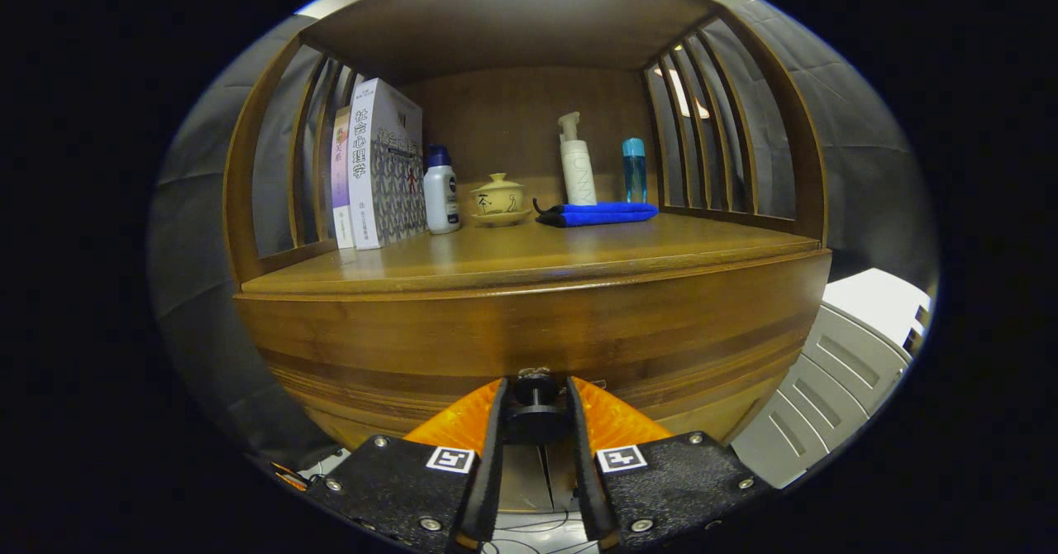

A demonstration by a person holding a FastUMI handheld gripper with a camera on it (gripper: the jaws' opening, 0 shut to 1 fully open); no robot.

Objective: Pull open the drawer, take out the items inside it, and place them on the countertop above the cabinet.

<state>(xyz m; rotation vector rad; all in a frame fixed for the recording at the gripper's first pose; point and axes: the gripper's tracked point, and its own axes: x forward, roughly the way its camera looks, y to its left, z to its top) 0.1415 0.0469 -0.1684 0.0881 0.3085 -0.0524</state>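
The gripper point(536, 409) is clenching the black drawer knob point(536, 390), apparently with both fingers pressing it. The knob is sitting at the middle of the cabinet's front, below the countertop point(579, 248) edge.

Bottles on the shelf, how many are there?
3: a white bottle with a blue cap beside the books, a white pump bottle and a blue bottle behind the blue cloth.

bare countertop point(529, 260) front, books point(376, 165), bottles point(440, 190), cloth point(597, 213) crowding the back
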